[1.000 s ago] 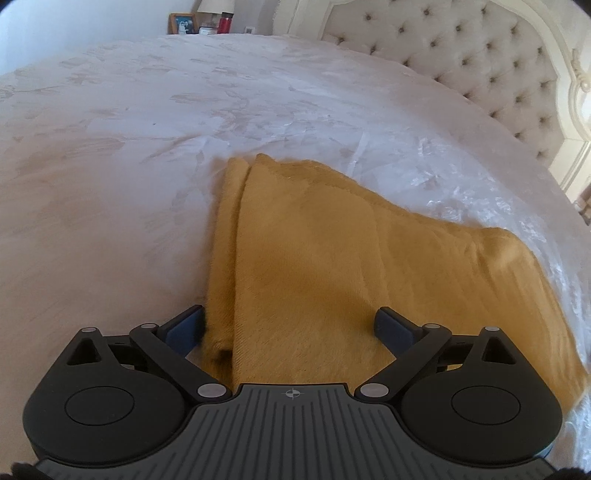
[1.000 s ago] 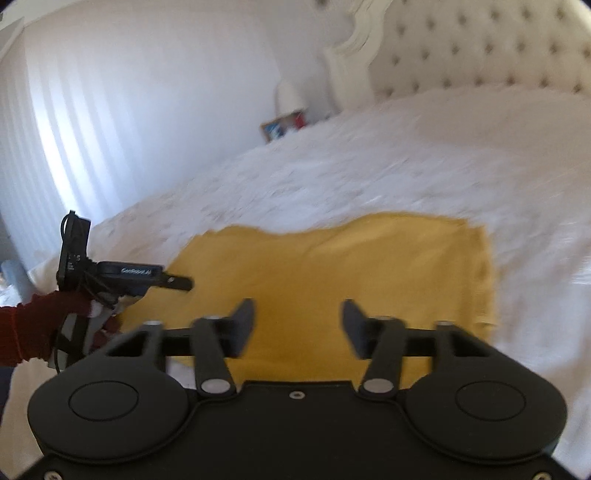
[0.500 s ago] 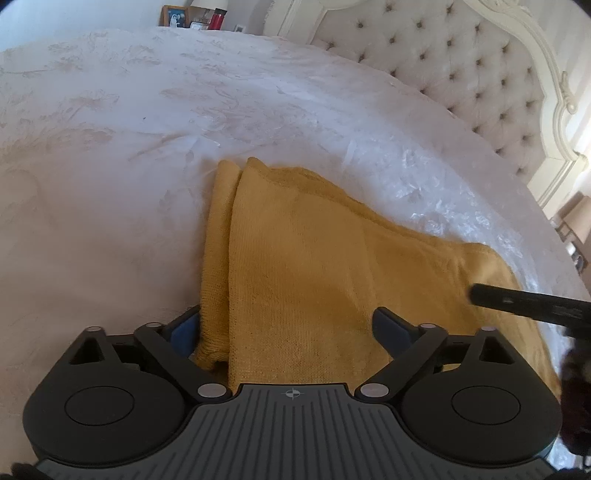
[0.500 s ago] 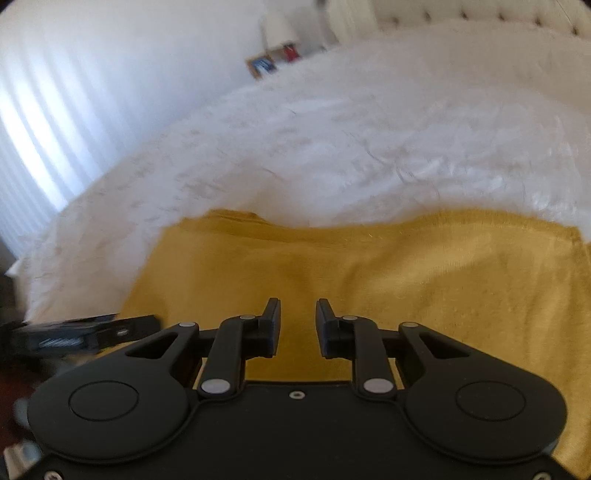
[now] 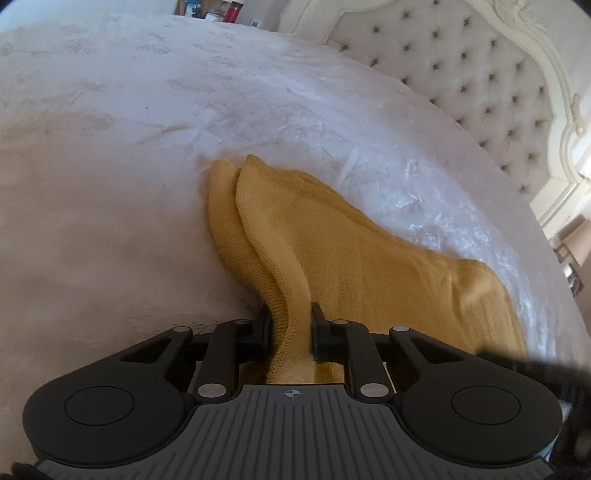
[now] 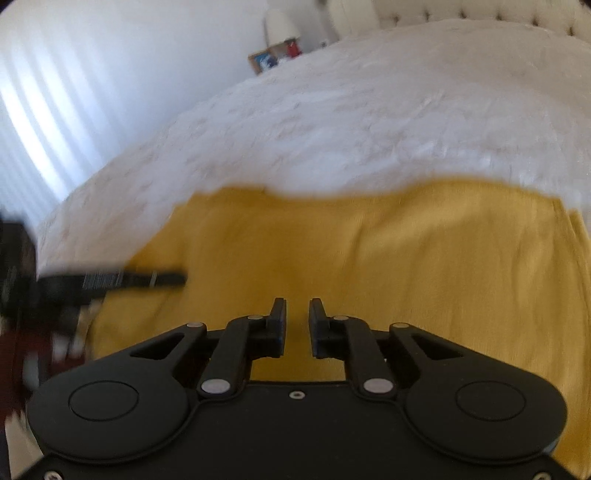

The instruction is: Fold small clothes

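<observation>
Count: 1 yellow cloth (image 5: 369, 266), edge shows 2 stacked layers. 2 grippers: left gripper (image 5: 289, 328), right gripper (image 6: 297, 326). 1 bed (image 5: 110, 184), 1 headboard (image 5: 480, 74), 1 picture frame (image 6: 263, 62), 1 red item (image 5: 232, 7).

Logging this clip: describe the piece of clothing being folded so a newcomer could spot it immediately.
Start at the big white bed with the tufted headboard. On its cover lies a mustard-yellow knitted garment, the only coloured cloth there. Its near edge, two layers thick, is pinched in the left hand-held gripper.
</observation>
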A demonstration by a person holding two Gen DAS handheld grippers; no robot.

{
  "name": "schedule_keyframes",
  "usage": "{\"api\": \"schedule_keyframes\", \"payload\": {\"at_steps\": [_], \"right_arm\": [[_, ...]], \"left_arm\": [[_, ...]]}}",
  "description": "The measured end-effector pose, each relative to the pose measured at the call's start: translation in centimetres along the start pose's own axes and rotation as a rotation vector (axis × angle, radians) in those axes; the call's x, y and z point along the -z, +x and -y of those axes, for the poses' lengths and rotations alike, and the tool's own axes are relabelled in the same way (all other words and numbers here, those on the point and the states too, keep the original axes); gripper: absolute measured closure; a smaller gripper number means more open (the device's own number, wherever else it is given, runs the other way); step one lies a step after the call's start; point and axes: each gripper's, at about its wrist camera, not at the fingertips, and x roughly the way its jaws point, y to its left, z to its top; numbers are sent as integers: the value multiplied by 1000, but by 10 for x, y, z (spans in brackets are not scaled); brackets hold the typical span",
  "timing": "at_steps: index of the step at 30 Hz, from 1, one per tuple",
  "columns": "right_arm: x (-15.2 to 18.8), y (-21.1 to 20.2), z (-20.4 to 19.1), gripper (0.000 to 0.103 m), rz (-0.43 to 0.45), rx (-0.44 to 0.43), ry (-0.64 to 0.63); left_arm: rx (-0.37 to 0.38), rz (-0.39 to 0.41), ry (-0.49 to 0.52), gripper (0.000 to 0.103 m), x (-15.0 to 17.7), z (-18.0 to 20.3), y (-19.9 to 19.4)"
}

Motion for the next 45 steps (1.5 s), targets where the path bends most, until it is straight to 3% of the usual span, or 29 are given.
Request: {"api": "schedule_keyframes", "payload": {"at_steps": [3,9,17,22,26,29,30,36,41,45], "right_arm": [[28,-2,-2,83,-59,-20,-8],[48,-46,17,76,40,-69,39],[67,-91,61,74,150,15,129],[65,-102,86,74,166,42,191],[65,-113,98,74,189,56,218],[65,-114,106,74,198,77,236],[66,-115,109,74,196,80,242],[69,-118,117,74,200,107,266],[71,-122,118,73,213,114,263],[70,-128,116,71,244,95,257]], "left_arm": [[-6,-3,-7,85,-2,2,-1],[-10,32,12,86,-11,27,-19],[55,81,163,86,-23,128,-44],[94,55,215,86,-11,200,-17],[113,-5,196,85,16,235,24],[103,-42,197,77,40,250,54],[112,-56,202,66,47,253,59],[235,-36,272,38,55,272,49],[272,39,354,33,48,270,18],[184,57,364,32,48,243,3]]}}
